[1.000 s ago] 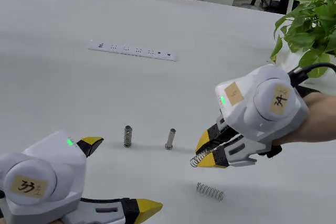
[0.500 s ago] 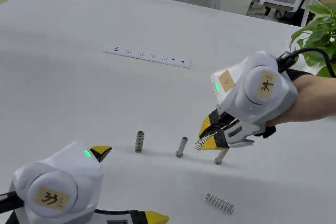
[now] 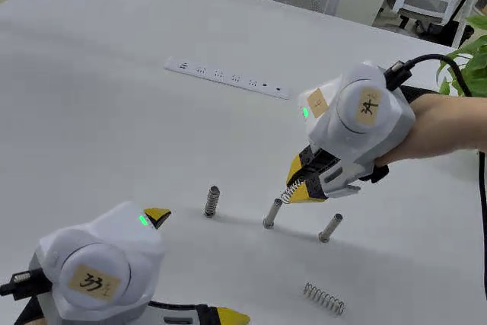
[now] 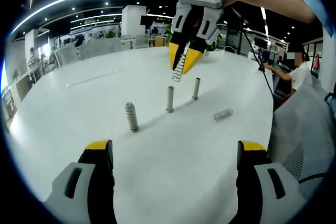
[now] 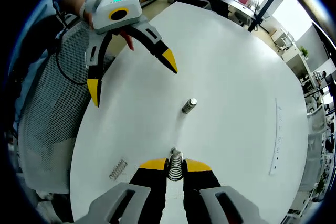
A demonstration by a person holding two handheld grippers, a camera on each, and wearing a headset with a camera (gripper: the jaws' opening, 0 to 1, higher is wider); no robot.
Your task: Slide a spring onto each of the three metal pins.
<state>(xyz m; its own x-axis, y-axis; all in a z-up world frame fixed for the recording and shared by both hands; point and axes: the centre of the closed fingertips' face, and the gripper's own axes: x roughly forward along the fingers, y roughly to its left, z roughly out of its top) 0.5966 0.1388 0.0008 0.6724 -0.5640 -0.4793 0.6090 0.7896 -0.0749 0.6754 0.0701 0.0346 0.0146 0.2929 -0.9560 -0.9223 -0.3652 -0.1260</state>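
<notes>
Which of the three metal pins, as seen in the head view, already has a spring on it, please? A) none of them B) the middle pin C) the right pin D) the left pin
D: the left pin wears a spring, while the middle pin and the right pin stand bare; the right gripper holds a second spring by the middle pin's top.

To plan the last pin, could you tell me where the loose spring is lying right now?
In the head view the loose spring lies flat on the table, on the right, just nearer the person than the rightmost bare pin.
</notes>
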